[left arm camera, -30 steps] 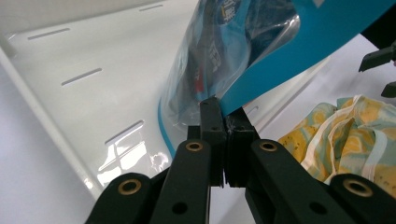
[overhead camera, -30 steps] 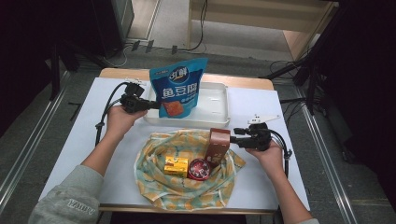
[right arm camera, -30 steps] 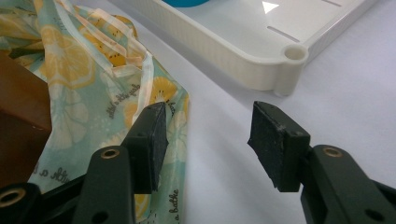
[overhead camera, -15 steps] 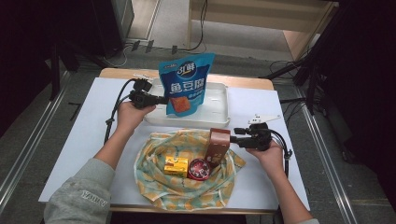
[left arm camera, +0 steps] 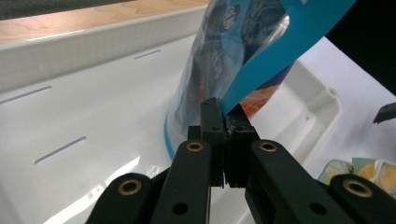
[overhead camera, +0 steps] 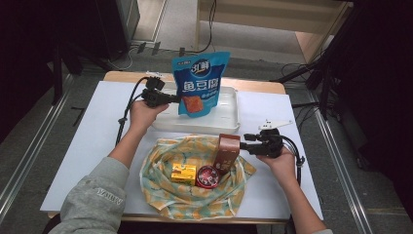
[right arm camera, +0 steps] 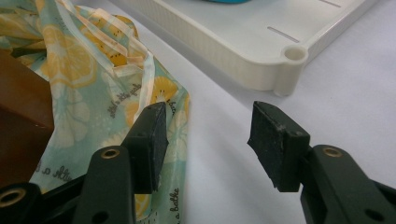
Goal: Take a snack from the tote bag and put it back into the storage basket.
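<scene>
Left claw: jaws pressed together on the lower side edge of the blue pouch, pinching a fold of its film. In the high view the left claw holds the pouch upright over the white tray, its bottom edge at or just above the tray floor; contact cannot be told. The tray lies at the far middle of the bench, its slotted floor bare around the pouch.

Right claw: jaws apart, gripping nothing, held low over the bench. In the high view the right claw points at the brown box and lies just beside it; contact cannot be told. The box stands upright on the lemon-print cloth, which is spread on the near bench. A yellow box and a round red tin lie on the cloth beside the brown box. A tray corner lies beyond the open jaws.
</scene>
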Tool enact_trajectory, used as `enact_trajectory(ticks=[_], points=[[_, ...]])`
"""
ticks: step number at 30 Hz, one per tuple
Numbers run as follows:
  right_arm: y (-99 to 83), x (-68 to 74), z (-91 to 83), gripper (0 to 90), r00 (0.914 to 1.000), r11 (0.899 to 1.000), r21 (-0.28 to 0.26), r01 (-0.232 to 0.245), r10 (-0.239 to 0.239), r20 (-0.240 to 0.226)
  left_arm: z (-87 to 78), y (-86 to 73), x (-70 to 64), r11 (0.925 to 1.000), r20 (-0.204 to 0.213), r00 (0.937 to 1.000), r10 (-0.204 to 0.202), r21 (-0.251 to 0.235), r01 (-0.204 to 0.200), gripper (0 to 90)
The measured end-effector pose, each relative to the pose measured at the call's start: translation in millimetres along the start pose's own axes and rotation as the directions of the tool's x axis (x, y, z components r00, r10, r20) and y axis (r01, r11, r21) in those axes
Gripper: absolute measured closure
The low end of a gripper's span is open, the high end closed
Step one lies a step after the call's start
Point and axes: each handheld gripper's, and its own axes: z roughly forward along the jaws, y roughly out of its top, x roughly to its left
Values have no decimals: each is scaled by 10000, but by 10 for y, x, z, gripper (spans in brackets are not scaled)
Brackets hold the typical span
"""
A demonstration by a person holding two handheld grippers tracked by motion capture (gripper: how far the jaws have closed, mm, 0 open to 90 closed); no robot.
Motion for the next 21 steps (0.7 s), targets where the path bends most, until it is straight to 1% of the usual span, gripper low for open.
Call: enact_trajectory(ticks=[2,5,6,7,10,12,13,16,18,20,21], points=[[-4,-2,-5,477,10000,10000,5,-17,17,2,14,28,10,10000,44,10000,-41,29,41,894],[-10,-4,-14,477,10000,10000,-6,-82,82,45,46,82,-5,9997,-60,9999,144,200,-142,895],[-12,-5,-16,477,10000,10000,-26,-43,43,55,57,94,-1,9997,-42,9998,188,179,-187,894],[-13,-4,-20,477,10000,10000,-33,-52,52,50,67,99,4,9998,-92,9999,138,137,-137,894],[-18,1,-33,477,10000,9999,-101,-18,19,81,82,101,52,10000,35,10000,-21,49,21,893],[-22,8,-44,476,10000,9999,-132,33,-32,80,79,115,64,9999,8,10000,74,123,-74,891],[-24,10,-48,477,10000,9999,-132,23,-22,82,78,133,63,9997,-98,9998,166,188,-164,892],[-39,11,-56,476,9999,10000,-80,-8,9,114,73,182,72,9991,-307,9992,253,351,-242,893],[-47,7,-65,477,9999,10000,-80,-9,10,149,65,194,95,9996,-386,9991,185,204,-177,894],[-53,6,-74,477,9998,9999,-138,-10,12,187,56,189,134,9999,-322,9995,16,122,-12,893],[-56,6,-79,476,9999,9999,-146,-23,26,168,52,183,150,9999,-223,9997,-109,83,111,888]])
